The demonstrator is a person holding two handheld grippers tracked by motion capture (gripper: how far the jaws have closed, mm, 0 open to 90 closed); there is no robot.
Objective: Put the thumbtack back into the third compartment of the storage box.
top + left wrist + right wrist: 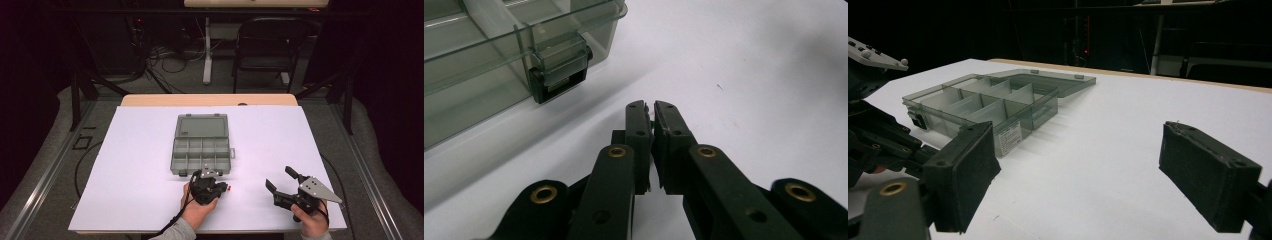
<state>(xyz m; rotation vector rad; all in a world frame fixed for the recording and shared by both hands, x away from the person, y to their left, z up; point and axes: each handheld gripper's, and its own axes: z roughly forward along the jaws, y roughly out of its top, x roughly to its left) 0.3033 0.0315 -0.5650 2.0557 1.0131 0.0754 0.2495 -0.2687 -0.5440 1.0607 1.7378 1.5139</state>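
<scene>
A clear grey compartment box [201,145] lies open in the middle of the high view, on the white sheet [130,165] that covers the bench. Its lid [202,126] is folded back flat toward the upper part of the frame, and the tray part with its dividers sits nearer the person. A small latch [232,152] sticks out from the tray's right edge.

The left gripper [206,176] is just below the box's lower edge in the high view, held by the left hand [196,209], with its tip close to the front wall of the tray. In the left gripper view its jaws stand together, pads nearly touching with only a thin slit between them, over the bare white sheet [749,65]. A sliver of something small may sit in that slit, but it is too small to tell. The box [484,65] fills the upper left of that frame, and its front latch [561,70] hangs down just beyond the jaw tips, apart from them.

The right gripper [281,180] is in the lower right of the high view, well apart from the box, held by the right hand [312,222]. Its jaws are spread wide, nothing between them. In the right gripper view the open box [993,102] lies in the left centre of the frame, and the left gripper [878,135] shows at the left edge.
</scene>
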